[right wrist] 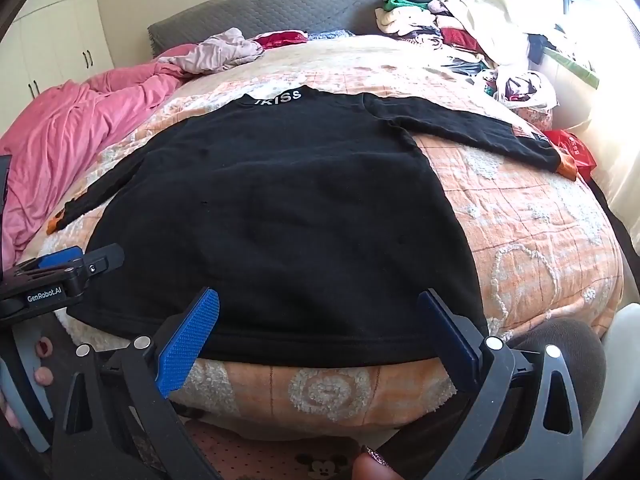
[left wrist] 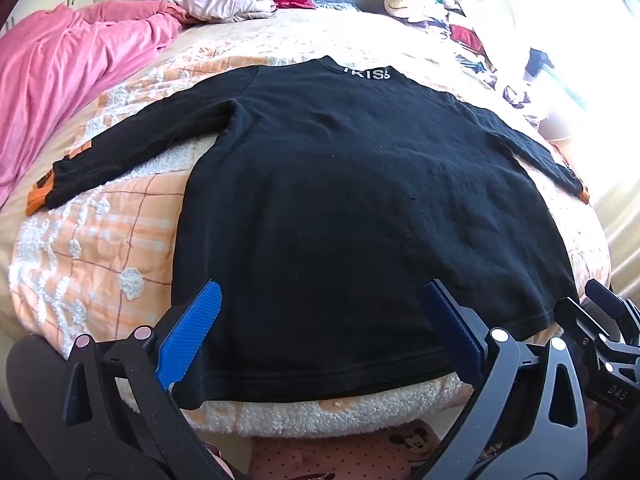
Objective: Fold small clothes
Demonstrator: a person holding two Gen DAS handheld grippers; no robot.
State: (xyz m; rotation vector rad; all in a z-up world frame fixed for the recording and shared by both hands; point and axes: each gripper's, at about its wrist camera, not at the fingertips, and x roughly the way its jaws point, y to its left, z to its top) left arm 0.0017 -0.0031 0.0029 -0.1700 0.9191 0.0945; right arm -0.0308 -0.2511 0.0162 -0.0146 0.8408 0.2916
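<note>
Black long-sleeved shirt spread flat on the bed, both claws poised at its hem.

The shirt (left wrist: 320,200) is laid face down on the orange quilt (left wrist: 92,248), collar (left wrist: 366,73) toward the headboard and hem toward the bed's near edge; its long axis is thus run from near edge to headboard, with the sleeves spread outward to left and right. The left gripper (left wrist: 320,320) is held fully open and empty above the hem's left part; the right gripper (right wrist: 316,324) is likewise held wide open and empty above the right part. For a clean first fold, the left sleeve (left wrist: 132,148) is best gripped near its cuff and carried across the body, then the right sleeve (right wrist: 472,132) is treated the same, with the cloth kept taut and flat.
</note>
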